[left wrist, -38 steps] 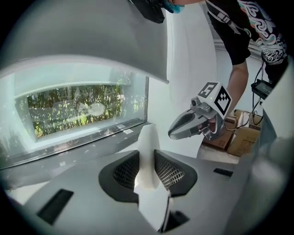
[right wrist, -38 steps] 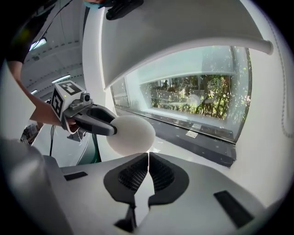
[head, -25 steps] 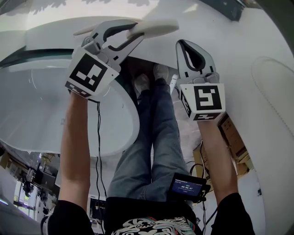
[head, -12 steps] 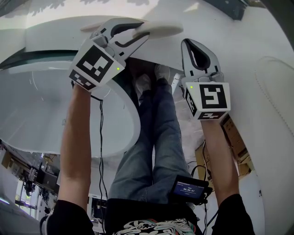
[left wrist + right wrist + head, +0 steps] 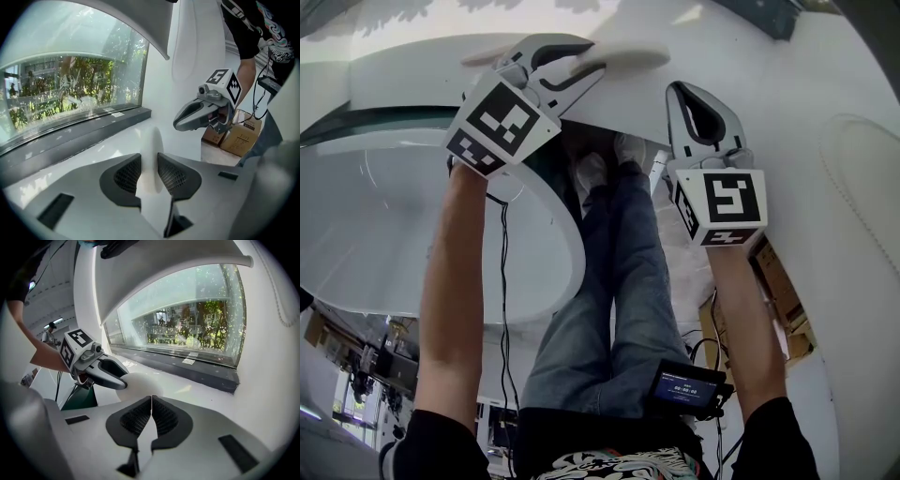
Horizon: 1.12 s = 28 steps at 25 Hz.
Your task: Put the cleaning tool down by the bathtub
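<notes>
The bathtub (image 5: 403, 244) fills the near left, with a white ledge (image 5: 394, 70) along its far side. Over that ledge the flat cleaning tool (image 5: 628, 53) runs left to right, clamped in the left gripper (image 5: 150, 169). The right gripper (image 5: 151, 414), jaws together and empty, hangs just right of it.

Glossy smooth bathtub (image 5: 394, 234), matt cleaning tool (image 5: 630, 56)

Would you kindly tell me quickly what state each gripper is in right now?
Left gripper: closed on the white cleaning tool.
Right gripper: closed, holding nothing.
</notes>
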Motion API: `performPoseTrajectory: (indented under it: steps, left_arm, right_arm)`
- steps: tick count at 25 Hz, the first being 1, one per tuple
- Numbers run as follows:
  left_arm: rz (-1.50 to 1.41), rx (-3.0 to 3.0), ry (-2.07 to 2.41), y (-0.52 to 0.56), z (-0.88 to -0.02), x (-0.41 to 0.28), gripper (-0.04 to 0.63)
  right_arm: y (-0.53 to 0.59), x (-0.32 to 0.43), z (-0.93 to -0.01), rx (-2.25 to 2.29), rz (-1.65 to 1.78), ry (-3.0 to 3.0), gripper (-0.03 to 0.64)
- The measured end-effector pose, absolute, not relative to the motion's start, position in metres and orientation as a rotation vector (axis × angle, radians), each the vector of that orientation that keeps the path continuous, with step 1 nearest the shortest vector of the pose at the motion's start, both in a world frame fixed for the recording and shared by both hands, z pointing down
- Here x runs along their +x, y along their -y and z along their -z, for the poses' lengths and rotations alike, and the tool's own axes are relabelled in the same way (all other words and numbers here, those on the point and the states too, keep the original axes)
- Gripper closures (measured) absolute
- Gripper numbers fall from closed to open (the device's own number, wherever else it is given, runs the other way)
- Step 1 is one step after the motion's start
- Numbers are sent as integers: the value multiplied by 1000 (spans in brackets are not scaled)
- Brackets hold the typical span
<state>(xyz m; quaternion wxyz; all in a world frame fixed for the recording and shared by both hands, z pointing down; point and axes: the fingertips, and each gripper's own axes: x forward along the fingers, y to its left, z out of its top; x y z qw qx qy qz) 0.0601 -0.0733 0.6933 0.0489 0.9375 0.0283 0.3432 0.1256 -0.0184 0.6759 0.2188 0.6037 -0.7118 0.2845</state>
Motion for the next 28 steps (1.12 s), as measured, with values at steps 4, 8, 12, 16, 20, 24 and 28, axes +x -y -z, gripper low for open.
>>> performPoseTrajectory:
  steps: [4,8,12,16,20,24,28]
  left_arm:
    - [-1029,2843,-58,77,-695,62,482]
    - [-1032,2843,-6,81,-695,63,476]
    - [-1050,2873,29,83,-694,63,463]
    - [-1049,2886,93,88,-692,61,437]
    - [-1053,2868,122,94,-694,58,434]
    - [-1050,2868,133,96,-694,57,434]
    - [-1019,2927,222,100,-683,58,434]
  right_arm:
    - [17,128,-677,1672,-790,1962,589]
    - [17,129,-676,1667,-794,1962,589]
    - [18,128,-677,1663,-798,1965,589]
    - [18,129,-676,1659,-794,1966,589]
    - [18,130,-676,1663,-802,1964,589]
    - [18,130,-677,1665,-797,1959,589]
    - [16,137,-675,1690,-753,1950,589]
